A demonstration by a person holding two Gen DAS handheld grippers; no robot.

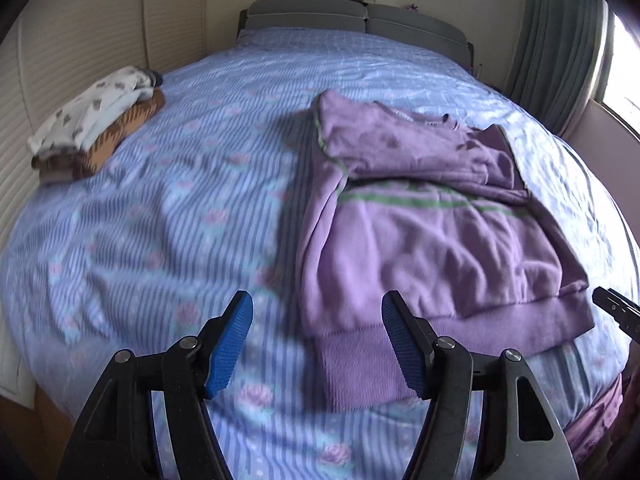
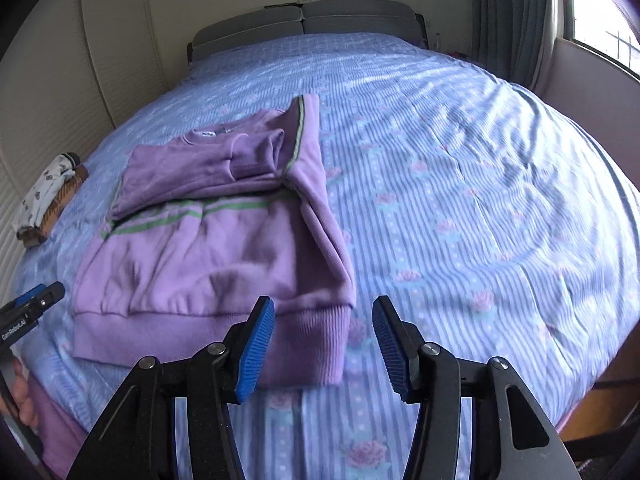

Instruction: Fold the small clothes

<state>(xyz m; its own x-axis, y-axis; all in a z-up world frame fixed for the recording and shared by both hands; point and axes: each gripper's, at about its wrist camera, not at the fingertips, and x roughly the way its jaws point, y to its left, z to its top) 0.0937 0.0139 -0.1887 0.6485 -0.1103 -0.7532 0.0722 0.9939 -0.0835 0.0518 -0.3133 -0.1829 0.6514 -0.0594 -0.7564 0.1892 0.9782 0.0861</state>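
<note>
Sweatshirt [image 1: 432, 232] of soft purple fleece, green-striped with ribbed hem, lies partly folded near the bed's [image 1: 180, 208] front edge. Left gripper [image 1: 317, 340] and right gripper [image 2: 323, 344] hover with ridged blue pads spread, holding nothing.

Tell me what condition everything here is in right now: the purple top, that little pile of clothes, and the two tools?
Purple sweater: lying on the bed, sleeves folded in over the chest, not yet folded in half.
Small clothes pile: stacked near the bed's far left edge.
Left tool: open, holding nothing, over the sweater's hem corner.
Right tool: open, holding nothing, over the opposite hem corner.
Curtain: drawn aside from the window.
</note>
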